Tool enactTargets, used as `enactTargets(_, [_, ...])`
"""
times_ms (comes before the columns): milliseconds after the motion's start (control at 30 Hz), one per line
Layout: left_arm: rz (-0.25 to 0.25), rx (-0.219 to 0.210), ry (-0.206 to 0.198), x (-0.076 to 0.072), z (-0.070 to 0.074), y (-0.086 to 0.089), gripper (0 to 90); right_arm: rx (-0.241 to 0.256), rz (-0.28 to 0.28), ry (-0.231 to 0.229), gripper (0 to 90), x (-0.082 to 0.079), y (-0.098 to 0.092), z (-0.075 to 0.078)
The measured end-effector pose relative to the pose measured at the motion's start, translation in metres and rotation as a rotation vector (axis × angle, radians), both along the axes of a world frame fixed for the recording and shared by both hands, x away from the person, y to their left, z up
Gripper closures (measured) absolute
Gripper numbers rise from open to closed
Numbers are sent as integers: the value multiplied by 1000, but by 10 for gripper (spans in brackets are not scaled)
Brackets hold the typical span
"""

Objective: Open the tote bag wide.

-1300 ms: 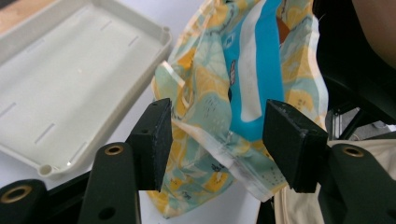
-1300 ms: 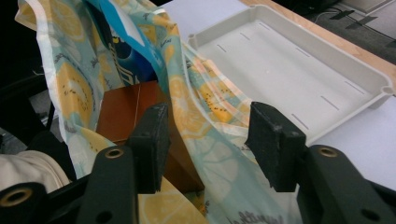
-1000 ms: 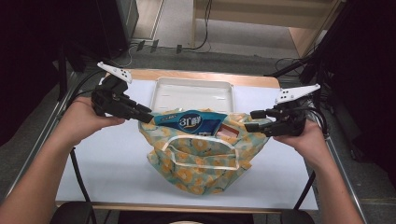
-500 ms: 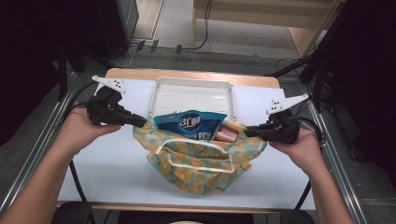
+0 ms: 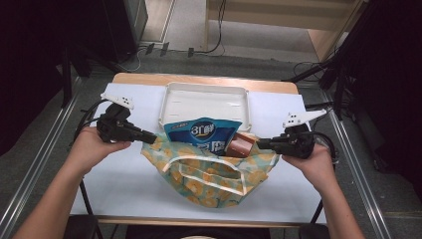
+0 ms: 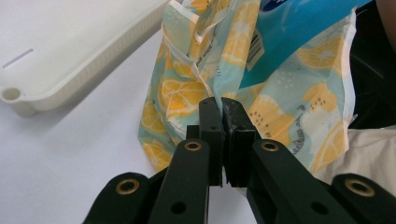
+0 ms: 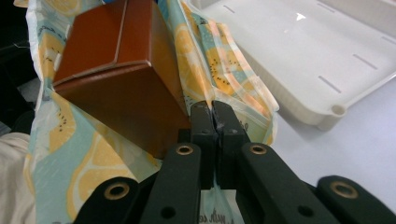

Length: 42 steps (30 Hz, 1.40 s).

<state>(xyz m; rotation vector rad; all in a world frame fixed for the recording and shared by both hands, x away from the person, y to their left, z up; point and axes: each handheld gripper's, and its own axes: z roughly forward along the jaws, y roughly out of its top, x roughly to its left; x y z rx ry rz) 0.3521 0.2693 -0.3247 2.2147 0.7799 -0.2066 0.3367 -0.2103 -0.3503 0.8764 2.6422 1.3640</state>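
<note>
A: The soft cloth bag printed with orange slices on pale green (image 5: 211,172) lies in the middle of the white table (image 5: 124,184), just in front of the empty white plastic tray (image 5: 206,102). It is limp fabric, so I judge it sags wherever nothing holds it and takes its shape from what is inside.

B: And inside?

A: A blue foil snack pouch (image 5: 204,134), light and crinkly by the look of it, sticks out of the mouth, and a stiff brown cardboard box (image 5: 242,144) sits next to it toward the right. I doubt either weighs much, but the smooth pouch could slide out if the mouth tips.

B: Where would you grip?

A: At the hemmed rim on both sides, which is where the holds are. The left gripper (image 5: 149,137) has its jaws pressed together on the bag's left edge, clear in its own view (image 6: 223,116). The right gripper (image 5: 263,143) is likewise clamped on the right edge, right by the box (image 7: 212,116).

B: Any difference from a second ago?

A: The hands have drawn farther apart and the mouth is stretched wider. The pouch and box show more plainly, and the bag sits slightly closer to the person.
</note>
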Motion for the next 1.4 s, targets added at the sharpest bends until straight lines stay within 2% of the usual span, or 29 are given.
enactTargets(100, [2,1,3,0,-4,1,884,6,2,9,900,-1,1,-6])
enactTargets(333, [19,-31,28,0,-23,5,883,27,-12,22,900,-1,3,-23])
enactTargets(467, [23,-33,40,2,-32,7,883,32,-14,24,898,1,4,-29])
enactTargets(500, [24,-23,42,3,-34,7,883,37,-20,30,891,1,4,-32])
enactTargets(533, [30,-28,42,4,-37,8,883,41,-18,27,887,1,4,-34])
enactTargets(567, [32,-35,49,5,-40,8,882,52,-24,4,887,1,4,-38])
enactTargets(667, [37,-48,45,6,-45,8,883,67,-39,13,898,2,3,-45])
enactTargets(700, [38,-51,36,7,-50,8,883,62,-40,16,899,3,3,-47])
enactTargets(833, [42,-47,30,10,-56,6,882,51,-47,21,900,4,4,-53])
enactTargets(867, [49,-61,39,12,-60,6,882,47,-49,19,900,6,5,-57])
enactTargets(967, [55,-63,46,13,-68,5,882,54,-42,16,900,9,6,-63])
enactTargets(1167, [61,-71,54,15,-80,3,882,66,-49,35,900,13,6,-73])
enactTargets(1200, [63,-70,63,16,-85,4,882,70,-54,51,900,14,6,-78])
enactTargets(1300, [70,-72,70,16,-90,4,882,68,-60,66,900,16,6,-81])
enactTargets(1333, [74,-70,76,15,-93,5,881,54,-67,88,900,17,7,-87])
enactTargets(1400, [73,-73,86,15,-97,6,882,45,-64,91,900,18,8,-90])
